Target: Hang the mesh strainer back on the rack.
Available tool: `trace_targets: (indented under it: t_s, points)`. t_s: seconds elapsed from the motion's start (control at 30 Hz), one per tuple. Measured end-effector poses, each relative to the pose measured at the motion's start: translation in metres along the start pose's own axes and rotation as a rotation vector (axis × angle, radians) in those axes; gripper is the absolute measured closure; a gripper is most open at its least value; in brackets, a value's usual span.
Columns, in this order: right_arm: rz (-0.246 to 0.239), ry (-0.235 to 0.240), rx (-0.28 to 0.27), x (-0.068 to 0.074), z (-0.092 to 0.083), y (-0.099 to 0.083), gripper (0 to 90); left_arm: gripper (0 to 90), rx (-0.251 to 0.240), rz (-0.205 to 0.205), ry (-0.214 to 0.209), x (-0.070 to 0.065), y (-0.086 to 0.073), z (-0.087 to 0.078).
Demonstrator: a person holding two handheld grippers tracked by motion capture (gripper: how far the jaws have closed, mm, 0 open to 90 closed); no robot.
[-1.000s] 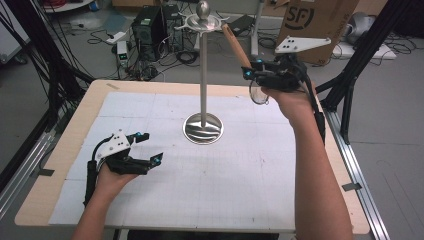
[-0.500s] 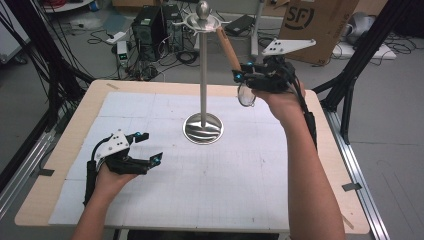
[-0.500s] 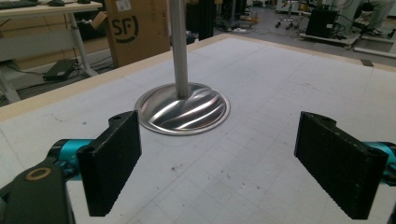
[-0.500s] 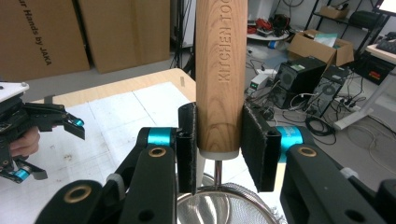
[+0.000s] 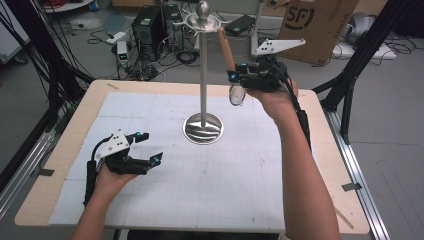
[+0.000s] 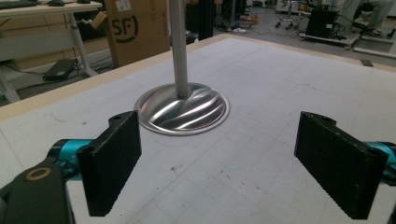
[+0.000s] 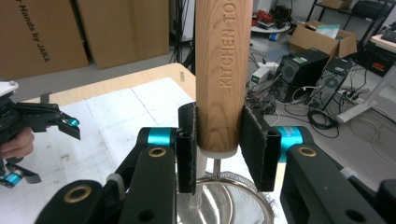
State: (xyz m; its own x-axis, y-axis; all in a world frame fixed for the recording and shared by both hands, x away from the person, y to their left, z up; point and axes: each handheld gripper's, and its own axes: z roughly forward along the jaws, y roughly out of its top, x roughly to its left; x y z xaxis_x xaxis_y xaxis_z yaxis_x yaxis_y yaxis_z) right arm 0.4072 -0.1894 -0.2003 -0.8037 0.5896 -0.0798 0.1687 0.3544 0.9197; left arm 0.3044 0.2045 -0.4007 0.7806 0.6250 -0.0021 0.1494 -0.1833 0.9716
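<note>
Right gripper [image 5: 235,76] clenched on strainer [image 7: 223,79] — apparently — near stand [image 5: 203,75], left gripper [image 5: 147,146] released.

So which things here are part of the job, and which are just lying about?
In the job:
- strainer, wooden handle clamped in the right gripper
- stand, pole with a hook ring on top, beside the strainer

Just lying about:
- left gripper, open, resting on the table
- boxes, computers and cables on the floor behind
</note>
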Motion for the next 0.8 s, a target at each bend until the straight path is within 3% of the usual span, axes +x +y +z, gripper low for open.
trace_targets:
  t_s: [0.6,0.8]
  points:
    - [0.024,0.011,0.004,0.001,0.019,0.001,68.1,15.3,-0.001,-0.004,-0.001,0.001,0.000,-0.001]
    - [0.015,-0.002,0.021,0.003,0.018,0.000,62.4,15.3,0.000,0.000,-0.001,0.001,0.000,-0.001]
